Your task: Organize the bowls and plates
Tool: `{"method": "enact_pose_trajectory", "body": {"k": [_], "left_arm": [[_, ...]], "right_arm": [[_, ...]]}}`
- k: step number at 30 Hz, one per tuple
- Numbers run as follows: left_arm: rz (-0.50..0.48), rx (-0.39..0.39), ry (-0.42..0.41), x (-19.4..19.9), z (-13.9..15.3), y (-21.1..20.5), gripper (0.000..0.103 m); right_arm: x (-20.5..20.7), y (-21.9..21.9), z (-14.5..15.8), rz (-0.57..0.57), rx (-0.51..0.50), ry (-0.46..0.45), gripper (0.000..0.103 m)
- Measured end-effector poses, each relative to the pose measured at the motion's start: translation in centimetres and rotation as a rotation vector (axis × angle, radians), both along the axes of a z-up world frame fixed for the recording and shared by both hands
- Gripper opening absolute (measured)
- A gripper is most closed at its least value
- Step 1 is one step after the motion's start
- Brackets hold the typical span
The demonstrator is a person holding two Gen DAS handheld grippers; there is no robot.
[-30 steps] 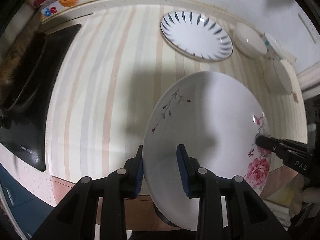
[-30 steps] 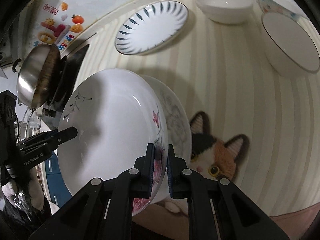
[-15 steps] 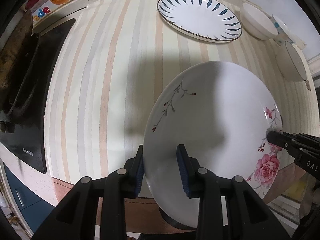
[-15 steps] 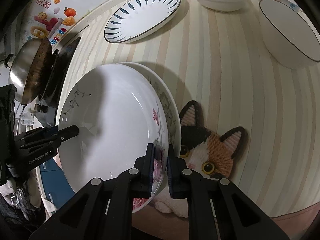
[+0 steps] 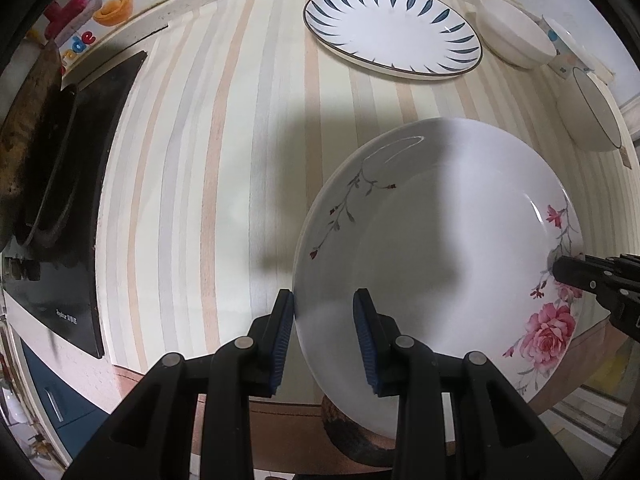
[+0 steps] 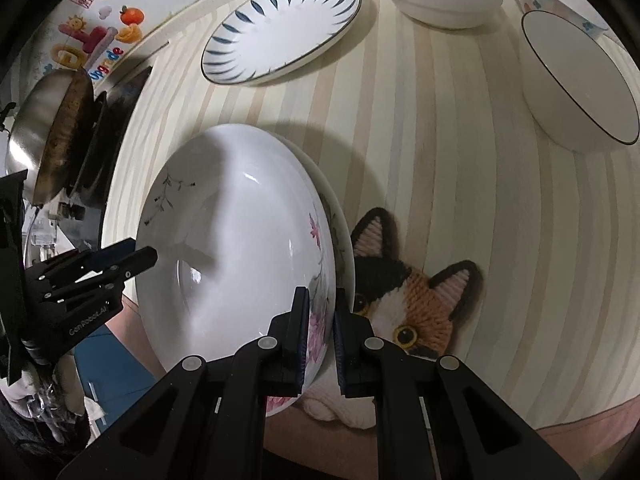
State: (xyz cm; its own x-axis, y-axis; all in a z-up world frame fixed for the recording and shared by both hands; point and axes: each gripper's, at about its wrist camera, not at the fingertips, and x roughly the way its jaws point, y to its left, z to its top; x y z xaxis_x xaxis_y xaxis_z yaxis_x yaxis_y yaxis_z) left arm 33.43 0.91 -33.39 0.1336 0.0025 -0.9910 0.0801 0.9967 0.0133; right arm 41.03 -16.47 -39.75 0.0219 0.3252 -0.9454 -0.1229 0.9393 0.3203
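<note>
Gripping opposite rims, the left gripper [image 5: 324, 332] and the right gripper [image 6: 321, 334] are both clamped on the white round ceramic plate with pink rose print [image 5: 436, 248], which is held tilted just above a second flowered plate [image 6: 340, 240] on the striped countertop [image 5: 224, 160]; the lower plate is judged to lie directly beneath, so a straight descent is called for

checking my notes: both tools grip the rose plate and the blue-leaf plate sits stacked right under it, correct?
Not quite. The plate under the rose plate bears a grey flower print; the blue-leaf plate lies apart near the wall, as the right wrist view shows. Both tools do grip the rose plate.
</note>
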Motion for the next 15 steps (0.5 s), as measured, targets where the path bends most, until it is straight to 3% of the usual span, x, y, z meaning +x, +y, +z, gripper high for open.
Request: {"method": "enact_pose_trajectory", "body": {"k": [8,15], "left_arm": [[0.028,-0.028,0.01,0.4,0.6,1.0,0.028],[0.077,-0.109,-0.07,2.8,5.8,2.0,0.029]], "right_arm": [[-0.2,-1.1,0.5,-0.038,-0.015,0.033,0.015],[1.2,-2.7,3.8,-0.092,0.078,-0.018,0.016]]}}
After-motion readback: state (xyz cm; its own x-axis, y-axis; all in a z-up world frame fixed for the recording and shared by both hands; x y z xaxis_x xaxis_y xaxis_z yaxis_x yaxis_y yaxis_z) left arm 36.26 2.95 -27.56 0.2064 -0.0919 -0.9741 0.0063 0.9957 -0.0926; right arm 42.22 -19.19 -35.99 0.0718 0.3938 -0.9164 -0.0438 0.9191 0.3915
